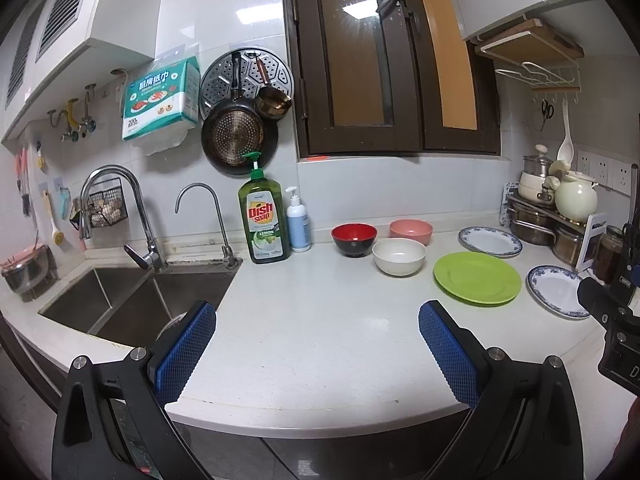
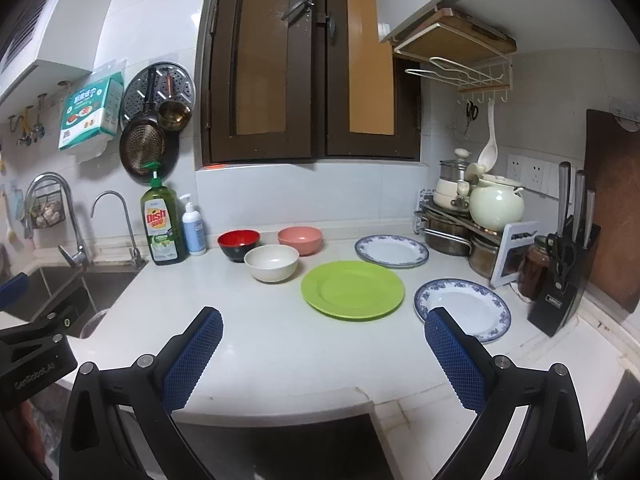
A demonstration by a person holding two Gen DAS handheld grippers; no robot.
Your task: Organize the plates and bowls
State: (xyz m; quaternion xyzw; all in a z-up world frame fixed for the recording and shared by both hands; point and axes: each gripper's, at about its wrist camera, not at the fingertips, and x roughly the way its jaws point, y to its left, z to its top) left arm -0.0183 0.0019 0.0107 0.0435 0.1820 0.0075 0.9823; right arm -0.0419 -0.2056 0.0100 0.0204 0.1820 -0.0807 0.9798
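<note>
While upright, bowls (image 2: 271,263) and seemingly flat plates (image 2: 353,290) sit apart.

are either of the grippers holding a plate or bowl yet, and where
Nothing is held. The left gripper and right gripper are both open and empty above the counter.

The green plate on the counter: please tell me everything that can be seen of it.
The green plate is round, plain lime green, with a broad flat rim around a shallow well. It looks like smooth plastic or glazed ceramic; which one cannot be told. It is empty and looks clean. It lies flat and right side up on the white counter, between the white bowl and two blue-patterned plates. Nothing touches it except the counter, and neither gripper is near it.
</note>
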